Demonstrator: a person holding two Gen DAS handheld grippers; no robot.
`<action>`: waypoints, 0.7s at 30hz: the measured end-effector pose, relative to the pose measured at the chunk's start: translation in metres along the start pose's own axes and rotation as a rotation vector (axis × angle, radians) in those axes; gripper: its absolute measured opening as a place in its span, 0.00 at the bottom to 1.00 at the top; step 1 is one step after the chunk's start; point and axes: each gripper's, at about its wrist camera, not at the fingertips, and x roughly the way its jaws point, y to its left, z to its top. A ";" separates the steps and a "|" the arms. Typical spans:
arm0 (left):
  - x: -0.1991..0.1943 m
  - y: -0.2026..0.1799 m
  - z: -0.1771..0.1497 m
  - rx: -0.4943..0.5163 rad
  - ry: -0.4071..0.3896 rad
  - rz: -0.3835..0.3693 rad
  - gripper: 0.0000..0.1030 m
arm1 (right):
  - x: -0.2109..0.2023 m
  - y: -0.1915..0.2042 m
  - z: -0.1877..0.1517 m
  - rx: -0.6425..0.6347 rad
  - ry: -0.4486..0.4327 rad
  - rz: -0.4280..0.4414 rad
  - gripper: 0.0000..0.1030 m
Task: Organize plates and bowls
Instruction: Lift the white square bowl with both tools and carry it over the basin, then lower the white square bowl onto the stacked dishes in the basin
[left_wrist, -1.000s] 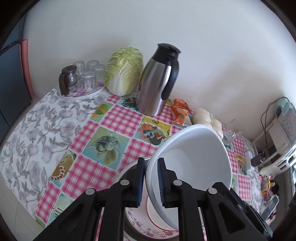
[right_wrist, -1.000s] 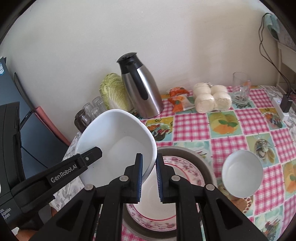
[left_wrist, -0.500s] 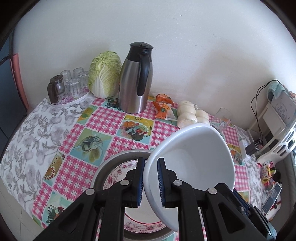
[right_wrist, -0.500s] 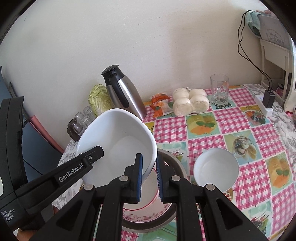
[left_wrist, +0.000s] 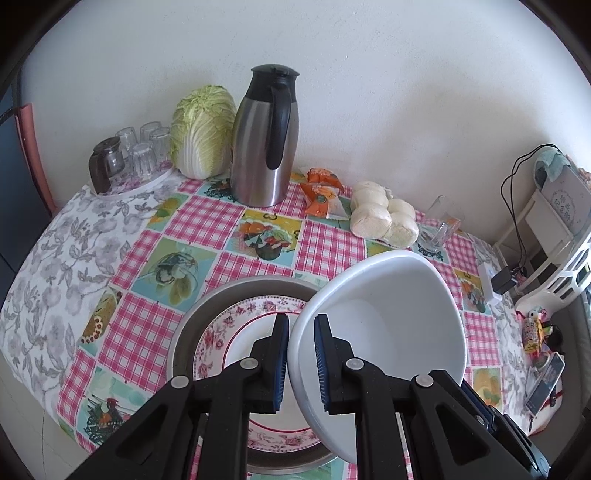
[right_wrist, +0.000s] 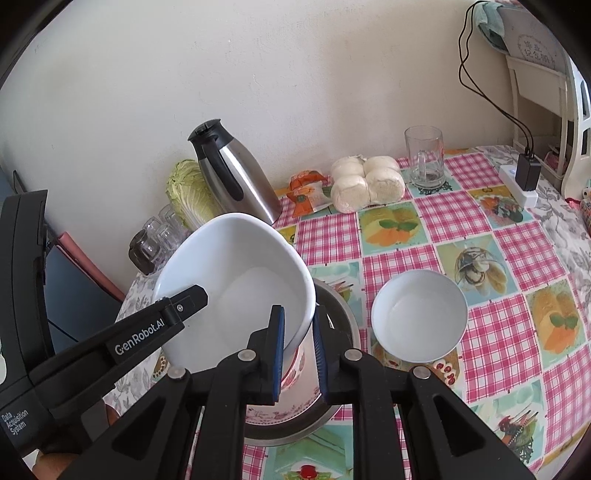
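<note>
Your left tongs (left_wrist: 300, 363) and right tongs (right_wrist: 298, 353) each pinch the large white bowl's (left_wrist: 388, 314) rim, tilted above the floral plate (left_wrist: 236, 332) in the metal basin (left_wrist: 207, 306)

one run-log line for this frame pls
left gripper: shut on large white bowl rim | right gripper: shut on opposite rim | bowl: tilted over floral plate in metal basin | small white bowl: on tablecloth

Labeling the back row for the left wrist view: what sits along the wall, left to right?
Dark-lidded glass jar → clear upturned tumblers → pale green napa cabbage → steel thermos jug with black handle → orange snack packets → bagged white steamed buns → clear glass mug.
</note>
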 end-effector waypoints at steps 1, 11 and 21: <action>0.001 0.001 -0.001 -0.002 0.004 0.002 0.16 | 0.002 0.000 -0.001 0.001 0.008 0.003 0.16; 0.013 0.018 -0.004 -0.030 0.046 0.005 0.16 | 0.021 0.002 -0.006 0.000 0.068 0.013 0.16; 0.021 0.038 -0.004 -0.067 0.081 0.024 0.16 | 0.037 0.016 -0.011 -0.019 0.118 0.017 0.17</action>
